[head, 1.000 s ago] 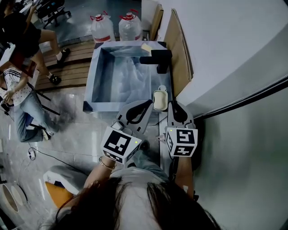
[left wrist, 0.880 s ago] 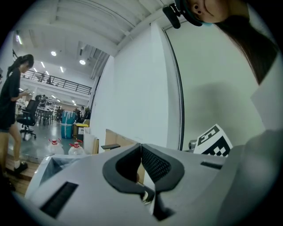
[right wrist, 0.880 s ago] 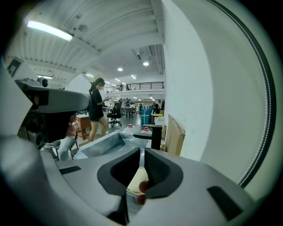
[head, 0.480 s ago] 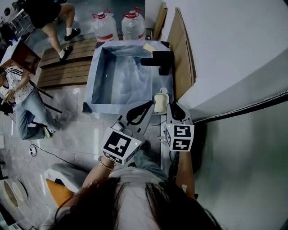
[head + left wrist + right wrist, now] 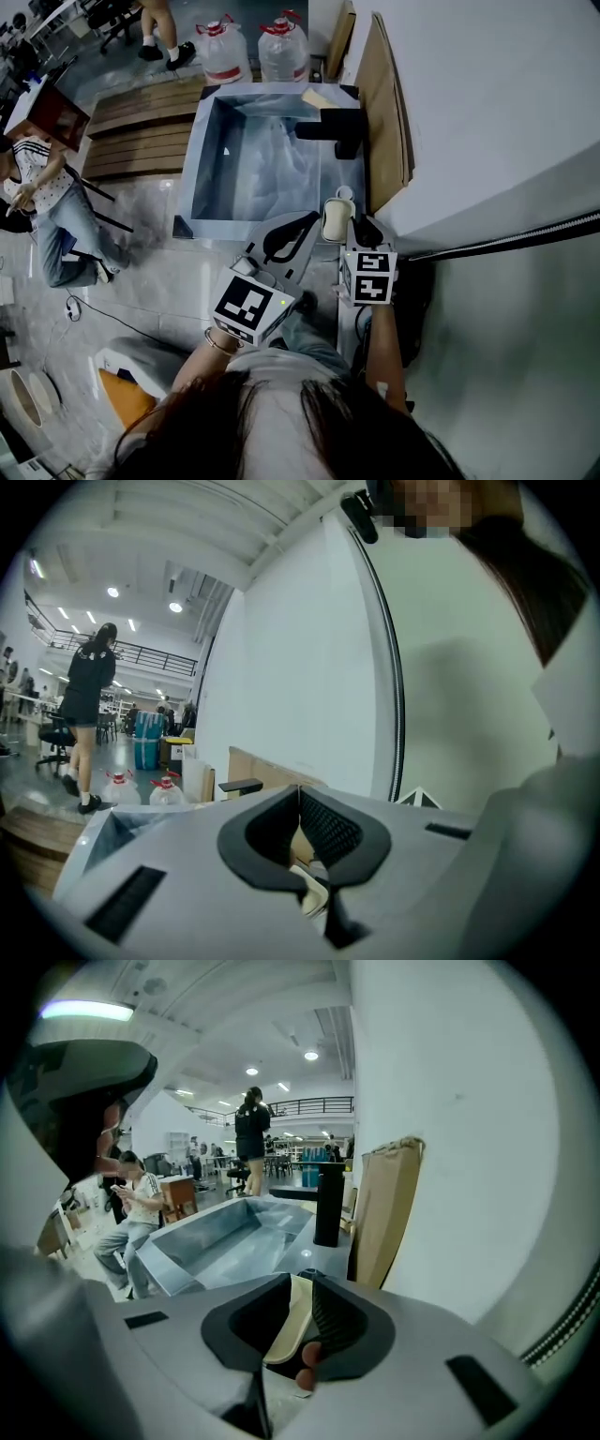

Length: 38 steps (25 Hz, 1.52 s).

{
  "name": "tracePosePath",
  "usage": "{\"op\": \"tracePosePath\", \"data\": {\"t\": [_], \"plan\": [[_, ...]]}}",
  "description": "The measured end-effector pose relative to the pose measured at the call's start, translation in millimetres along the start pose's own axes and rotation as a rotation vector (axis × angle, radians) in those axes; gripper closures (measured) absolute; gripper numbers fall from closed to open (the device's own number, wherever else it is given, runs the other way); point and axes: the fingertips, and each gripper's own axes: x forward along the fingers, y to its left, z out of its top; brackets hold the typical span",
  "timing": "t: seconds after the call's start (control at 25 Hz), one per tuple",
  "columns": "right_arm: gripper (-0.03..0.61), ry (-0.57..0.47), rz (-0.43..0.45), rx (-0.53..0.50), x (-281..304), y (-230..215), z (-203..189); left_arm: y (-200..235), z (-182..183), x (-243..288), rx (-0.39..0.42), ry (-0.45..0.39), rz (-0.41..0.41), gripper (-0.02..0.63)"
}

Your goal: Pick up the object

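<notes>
The object is a small cream dish-like thing [image 5: 334, 218] on the counter at the near right corner of the sink. My right gripper [image 5: 355, 223] reaches its right edge. In the right gripper view the jaws of that gripper [image 5: 301, 1282] stand almost together with a thin cream edge [image 5: 286, 1327] pinched between them. The object looks to be resting on the counter still. My left gripper [image 5: 309, 218] hovers just left of the object, shut and empty [image 5: 298, 789]. A bit of cream shows through the opening between its jaws.
A steel sink [image 5: 187, 178] lies ahead, with a black faucet [image 5: 337, 127] at its far right. Cardboard [image 5: 380, 122] leans on the white wall at right. Two water bottles [image 5: 225, 52] and a wooden platform [image 5: 131, 131] lie beyond. A seated person [image 5: 42, 202] is at left.
My right gripper has moved forward, up to the cream object's right edge. The left gripper has barely moved. A person at the back has walked away.
</notes>
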Motion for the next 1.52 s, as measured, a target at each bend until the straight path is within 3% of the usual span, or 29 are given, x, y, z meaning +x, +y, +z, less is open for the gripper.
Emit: {"op": "tracePosePath", "data": {"t": [0.48,1.16,1.52], "plan": [[0.500,0.122,0.013,0.045,40.2,-10.4,-39.5,13.8,-13.5,13.7,-0.010,0.037,0.024,0.604],[0.502,0.277,-0.008,0.105,64.4,-16.6,-60.1,29.2,-27.6,18.0,-0.040,0.070,0.055,0.604],[0.545,0.234,-0.031,0.265,57.9,-20.6,-58.0,35.9,-32.3,0.7,-0.051,0.066,0.085,0.604]]}}
